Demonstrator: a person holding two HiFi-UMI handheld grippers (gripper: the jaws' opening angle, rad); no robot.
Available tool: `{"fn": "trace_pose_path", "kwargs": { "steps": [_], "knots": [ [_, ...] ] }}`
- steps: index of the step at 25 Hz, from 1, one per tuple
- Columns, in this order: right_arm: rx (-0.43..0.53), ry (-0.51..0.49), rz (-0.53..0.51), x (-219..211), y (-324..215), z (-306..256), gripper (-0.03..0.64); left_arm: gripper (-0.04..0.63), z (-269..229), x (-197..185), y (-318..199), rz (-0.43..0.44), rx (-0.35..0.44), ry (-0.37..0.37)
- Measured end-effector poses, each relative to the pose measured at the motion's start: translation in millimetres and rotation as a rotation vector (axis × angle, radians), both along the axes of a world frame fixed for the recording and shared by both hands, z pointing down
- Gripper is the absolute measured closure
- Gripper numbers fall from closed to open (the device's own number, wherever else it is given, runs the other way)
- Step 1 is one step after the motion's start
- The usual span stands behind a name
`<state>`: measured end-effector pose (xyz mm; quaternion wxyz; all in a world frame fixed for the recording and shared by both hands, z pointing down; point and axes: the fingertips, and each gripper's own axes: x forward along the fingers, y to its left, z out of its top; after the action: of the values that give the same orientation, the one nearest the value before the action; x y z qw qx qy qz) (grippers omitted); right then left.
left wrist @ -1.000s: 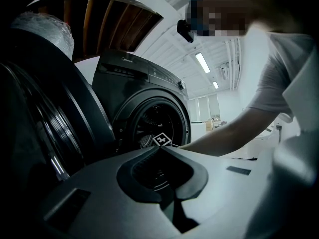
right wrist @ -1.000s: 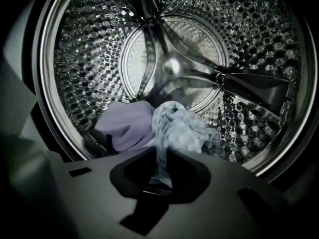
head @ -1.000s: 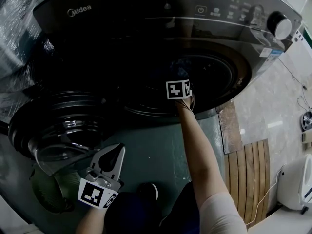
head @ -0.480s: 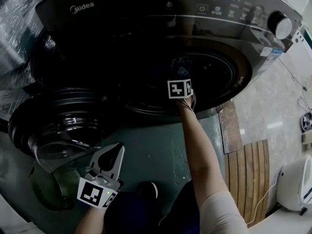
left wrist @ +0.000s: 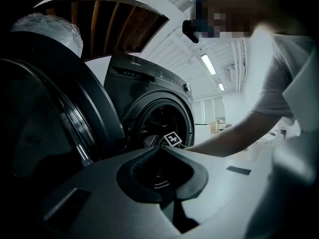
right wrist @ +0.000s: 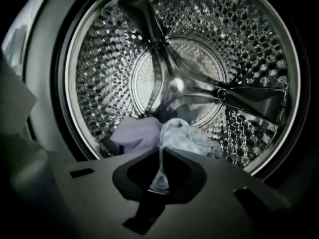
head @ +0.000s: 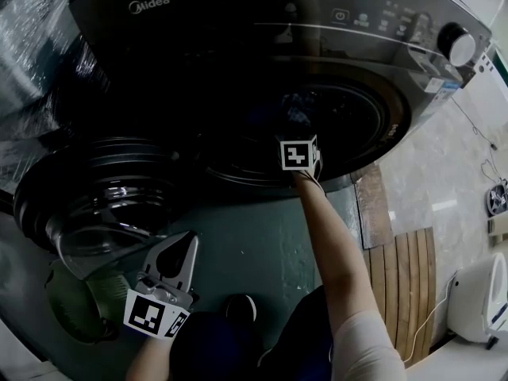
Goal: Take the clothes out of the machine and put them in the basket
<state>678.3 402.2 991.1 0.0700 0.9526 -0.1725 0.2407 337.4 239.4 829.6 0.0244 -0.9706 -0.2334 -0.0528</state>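
The dark front-loading washing machine has its round door swung open to the left. My right gripper reaches into the steel drum, and only its marker cube shows in the head view. Its jaws are shut on a light blue garment, with a fold of the cloth pinched between them. A lavender garment lies beside it on the drum floor. My left gripper hangs shut and empty below the door, near the green basket.
A plastic-wrapped bulk stands left of the machine. To the right lie a wooden slat board on the pale tiled floor and a white appliance. The person's shoe rests on the green floor in front.
My right gripper's cube has slid slightly down and right at the drum mouth. The head view has shifted a little. My left gripper has stayed put.
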Motion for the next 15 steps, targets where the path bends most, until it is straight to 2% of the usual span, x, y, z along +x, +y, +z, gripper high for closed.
{"fn": "trace_pose_path", "kwargs": {
  "steps": [6,15],
  "knots": [
    [0.076,0.064,-0.008,-21,7,-24,0.586,0.574,2,3,-3,0.001,-0.032,-0.012],
    [0.128,0.16,-0.048,-64,14,-66,0.586,0.574,-7,6,0,-0.005,-0.01,0.027]
  ]
}}
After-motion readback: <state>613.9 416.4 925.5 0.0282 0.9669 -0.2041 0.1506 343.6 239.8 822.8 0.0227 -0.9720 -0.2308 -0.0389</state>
